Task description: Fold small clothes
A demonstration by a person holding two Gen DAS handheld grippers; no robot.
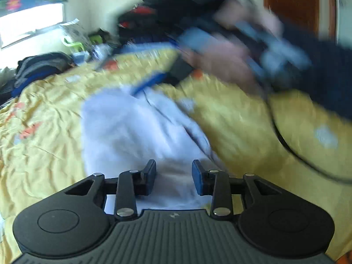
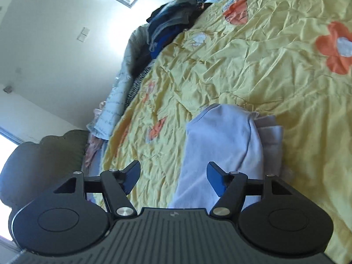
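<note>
Both sets of fingers are apart right now, and nothing is held in them. On my left hand, the left fingers [image 1: 173, 177] have a small gap and hang over the near end of the pale cloth [image 1: 136, 129]. On my right hand, the right fingers [image 2: 173, 179] stand much wider. One blue pad [image 2: 214, 181] is over the cloth edge and the other is over the yellow bed cover [image 2: 253, 66].

That little cloth lies folded on the bed, with a thicker bunch of layers along one side. I think it is soft, light and floppy. It will sag if I lift it by one spot. So I would pinch it at an edge or corner, one hand on each side, and catch all the layers.

Each tool points down at a slant toward the bed. From my left side I see my right hand [image 1: 222, 66] and its dark sleeve [image 1: 325, 77] raised above the far end, all blurry. A pile of dark clothes [image 2: 171, 24] sits well away by the wall.
</note>
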